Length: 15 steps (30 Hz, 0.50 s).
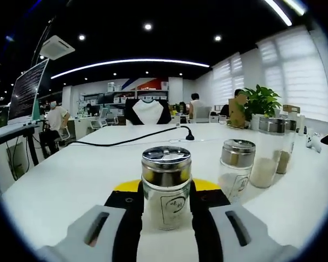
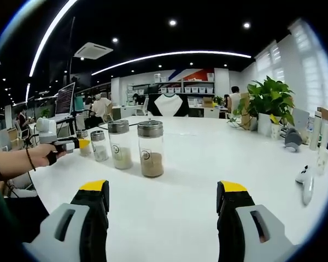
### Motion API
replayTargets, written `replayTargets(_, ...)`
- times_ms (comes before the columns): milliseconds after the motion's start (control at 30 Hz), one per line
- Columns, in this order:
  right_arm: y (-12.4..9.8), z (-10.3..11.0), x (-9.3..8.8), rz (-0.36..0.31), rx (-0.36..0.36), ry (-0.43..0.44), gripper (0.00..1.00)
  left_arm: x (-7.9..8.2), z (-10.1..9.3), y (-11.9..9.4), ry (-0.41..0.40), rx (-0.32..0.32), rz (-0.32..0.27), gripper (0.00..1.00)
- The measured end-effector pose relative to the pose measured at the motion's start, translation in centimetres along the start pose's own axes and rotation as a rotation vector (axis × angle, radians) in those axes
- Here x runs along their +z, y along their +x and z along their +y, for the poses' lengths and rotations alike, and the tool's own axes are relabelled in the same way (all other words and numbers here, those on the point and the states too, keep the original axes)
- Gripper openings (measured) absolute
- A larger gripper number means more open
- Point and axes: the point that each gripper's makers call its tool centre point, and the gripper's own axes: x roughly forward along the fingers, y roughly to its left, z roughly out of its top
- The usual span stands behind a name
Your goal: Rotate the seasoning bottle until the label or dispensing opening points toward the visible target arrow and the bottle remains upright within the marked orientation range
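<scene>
A glass seasoning bottle (image 1: 165, 188) with a shiny metal lid and a printed label facing me stands upright on the white table (image 1: 60, 180). My left gripper (image 1: 167, 191) is shut on it, its black jaws pressed against both sides. In the right gripper view the same bottle (image 2: 84, 145) is the leftmost of a row, with a hand (image 2: 41, 155) holding the left gripper (image 2: 71, 144) on it. My right gripper (image 2: 163, 188) hangs open over bare table (image 2: 169, 218), well short of the row.
Three more lidded bottles (image 1: 236, 166) (image 1: 267, 148) (image 1: 287, 143) stand to the right; the nearest in the right gripper view holds brown powder (image 2: 151, 148). A black cable (image 1: 126, 142), a potted plant (image 2: 270, 98) and a white controller (image 2: 306, 183) sit on the table.
</scene>
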Motion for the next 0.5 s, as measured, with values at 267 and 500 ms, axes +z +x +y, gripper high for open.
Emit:
replayTargets(267,0.04,0.13,0.09,-0.001,0.002,0.001,0.82,0.05,-0.2,0.2,0.027,-0.089,-0.002,0.34)
replayTargets(500,0.23,0.58,0.46,-0.007,0.012,-0.007,0.82,0.04,-0.39,0.19,0.033,-0.143,-0.009,0.34)
